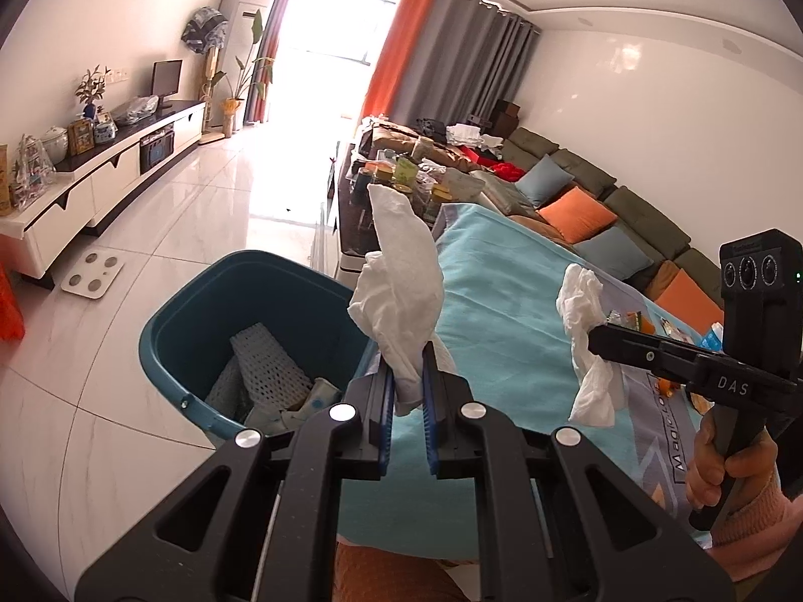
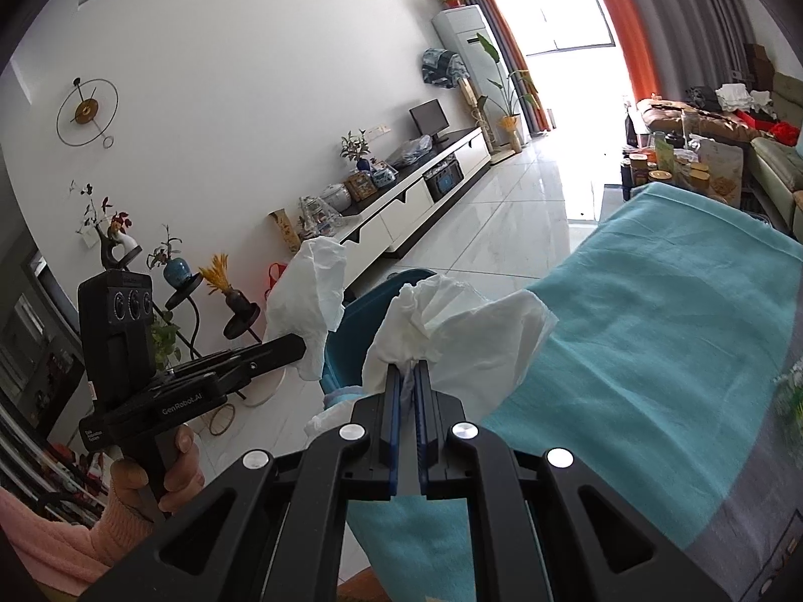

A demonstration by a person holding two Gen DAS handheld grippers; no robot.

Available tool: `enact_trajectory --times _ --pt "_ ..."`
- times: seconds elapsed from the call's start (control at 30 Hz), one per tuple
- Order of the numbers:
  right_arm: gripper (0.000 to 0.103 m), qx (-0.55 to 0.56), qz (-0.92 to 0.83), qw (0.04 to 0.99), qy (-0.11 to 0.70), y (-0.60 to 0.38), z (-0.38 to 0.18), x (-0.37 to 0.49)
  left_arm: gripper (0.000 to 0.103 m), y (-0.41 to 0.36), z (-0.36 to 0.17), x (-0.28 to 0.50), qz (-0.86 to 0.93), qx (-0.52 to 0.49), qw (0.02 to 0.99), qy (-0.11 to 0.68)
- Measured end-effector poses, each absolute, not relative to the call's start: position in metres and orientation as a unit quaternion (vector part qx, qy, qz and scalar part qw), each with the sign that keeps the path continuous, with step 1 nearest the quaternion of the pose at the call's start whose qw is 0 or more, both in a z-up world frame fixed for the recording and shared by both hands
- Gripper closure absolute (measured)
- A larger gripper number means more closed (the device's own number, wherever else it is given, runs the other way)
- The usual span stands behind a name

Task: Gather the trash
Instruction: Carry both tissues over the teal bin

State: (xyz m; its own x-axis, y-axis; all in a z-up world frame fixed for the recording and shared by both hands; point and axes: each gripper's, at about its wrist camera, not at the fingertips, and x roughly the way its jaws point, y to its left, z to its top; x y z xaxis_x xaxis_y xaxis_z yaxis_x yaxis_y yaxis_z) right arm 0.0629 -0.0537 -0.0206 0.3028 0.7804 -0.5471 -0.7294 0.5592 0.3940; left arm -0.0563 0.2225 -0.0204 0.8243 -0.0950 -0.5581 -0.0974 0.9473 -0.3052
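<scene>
Teal cloth spread over a table, filling the centre and right of the left wrist view; same cloth across the right half of the right wrist view. Blue bin standing on white floor tiles at lower left of the left wrist view, just beside the cloth's edge, holding white mesh foam and other scraps; in the right wrist view only a sliver of bin seen at centre, behind the tissues.

Left gripper at bottom centre of its own view, closed on a crumpled white tissue that rises above the blue pads, at the bin's right rim and the cloth's edge. Seen from the right wrist view: left gripper at mid left, tissue bunched at its tip, hand in a pink sleeve on the grip.

Right gripper at bottom centre of its own view, clamped on a second tissue fanning up and right over the cloth's edge. From the left wrist view: right gripper at right, second tissue hanging from its tip above the cloth, hand at lower right.

Small wrappers lying on the cloth at far right, behind that gripper.
</scene>
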Motion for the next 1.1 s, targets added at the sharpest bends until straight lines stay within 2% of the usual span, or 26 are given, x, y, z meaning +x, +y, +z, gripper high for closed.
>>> enact_trajectory --times 1.1 --pt "0.098 0.008 0.496 0.785 0.372 -0.001 -0.026 0.081 0.093 0.237 -0.037 -0.049 0.058 -0.178 0.933 0.308"
